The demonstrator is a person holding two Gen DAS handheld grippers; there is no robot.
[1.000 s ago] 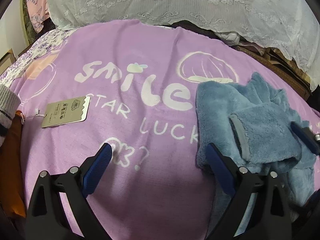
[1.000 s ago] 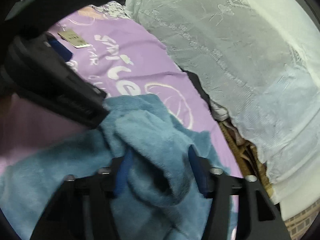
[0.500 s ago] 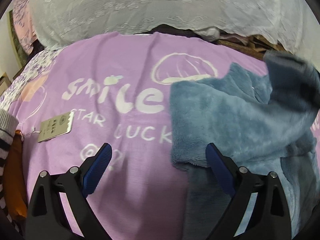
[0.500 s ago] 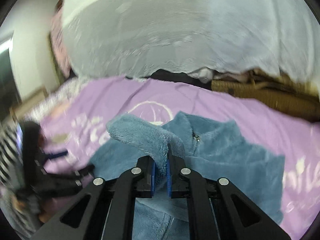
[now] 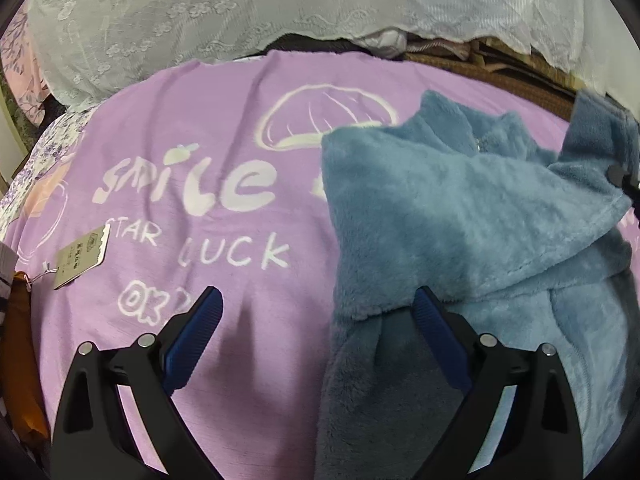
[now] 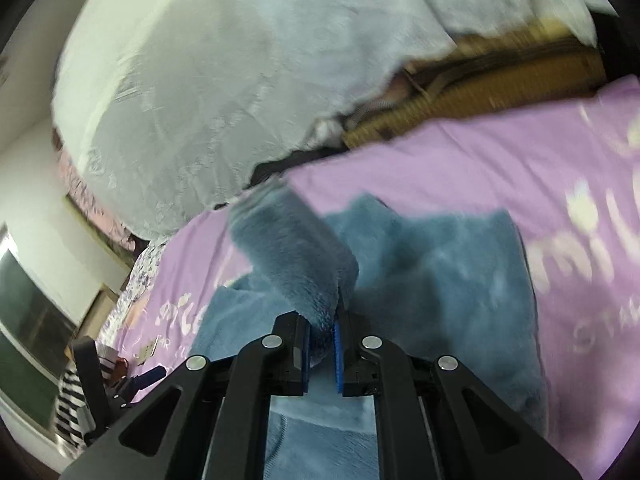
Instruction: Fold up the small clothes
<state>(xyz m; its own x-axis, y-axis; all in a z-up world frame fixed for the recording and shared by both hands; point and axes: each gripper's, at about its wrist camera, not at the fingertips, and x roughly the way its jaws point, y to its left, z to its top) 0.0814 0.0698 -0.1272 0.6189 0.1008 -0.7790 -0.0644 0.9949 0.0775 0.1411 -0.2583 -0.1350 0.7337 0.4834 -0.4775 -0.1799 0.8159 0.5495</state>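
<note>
A small blue fleece jacket (image 5: 472,216) lies on a purple blanket (image 5: 224,152) printed with white letters. Its sleeve is drawn across the body toward the right. My left gripper (image 5: 316,320) is open and empty, low over the blanket, its right finger at the jacket's left hem. My right gripper (image 6: 323,334) is shut on the jacket's sleeve (image 6: 296,260) and holds it lifted above the jacket body (image 6: 448,272). The sleeve end and part of the right gripper show at the right edge of the left wrist view (image 5: 604,140).
A cardboard hang tag (image 5: 82,258) lies on the blanket at the left, beside an orange cloth (image 5: 22,360). A white lace cover (image 5: 280,4) hangs along the back. A brown woven mat (image 6: 492,92) lies beyond the blanket's far edge.
My right gripper closed on the sleeve, lifted it off the heap and carried it to the right. The jacket spread open. My left gripper stayed open and shifted slightly.
</note>
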